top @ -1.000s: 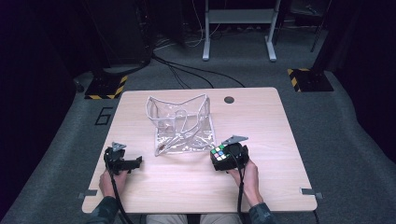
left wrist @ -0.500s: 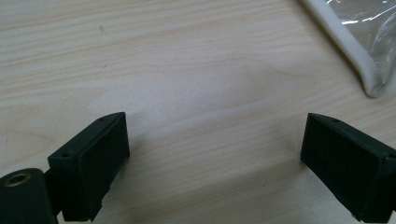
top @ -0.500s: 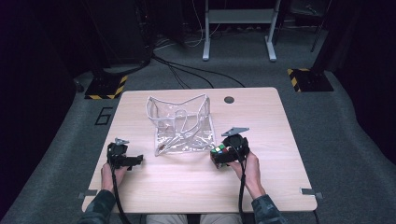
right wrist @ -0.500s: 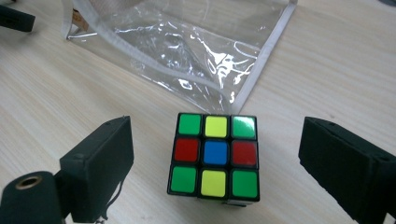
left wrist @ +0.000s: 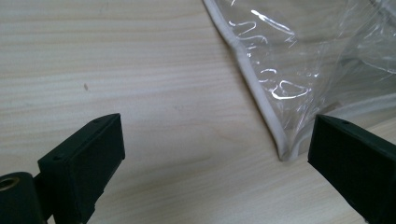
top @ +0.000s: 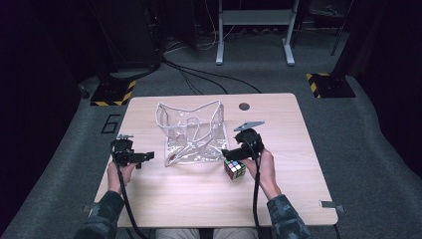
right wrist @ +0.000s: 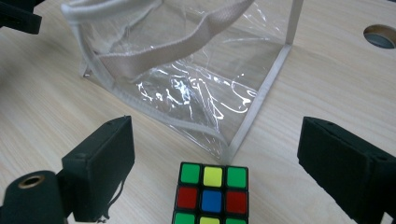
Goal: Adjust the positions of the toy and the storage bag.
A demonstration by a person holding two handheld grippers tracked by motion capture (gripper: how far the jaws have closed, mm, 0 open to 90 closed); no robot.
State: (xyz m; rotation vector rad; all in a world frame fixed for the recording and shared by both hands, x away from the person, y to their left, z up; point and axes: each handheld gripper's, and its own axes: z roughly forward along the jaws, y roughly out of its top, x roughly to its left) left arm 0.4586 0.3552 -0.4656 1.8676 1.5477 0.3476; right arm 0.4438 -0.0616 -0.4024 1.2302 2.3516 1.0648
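Both my grippers have lifted off the wood-grain table (top: 298,149). Glossy cube (right wrist: 211,195) sits beside the crinkled clear bag (top: 191,132), between my right gripper's (right wrist: 215,158) spread jaws, untouched; left gripper (left wrist: 210,154) spread, empty.

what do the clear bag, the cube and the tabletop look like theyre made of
Clear bag: probably soft see-through plastic, glossy; it wrinkles, throws bright glints and the table shows through it. Its edges and handles look like white woven fabric tape.
Cube: seemingly hard black plastic with smooth coloured squares, stickers or tiles, hard to tell.
Tabletop: pale wood grain, matte; could be laminate rather than solid wood.
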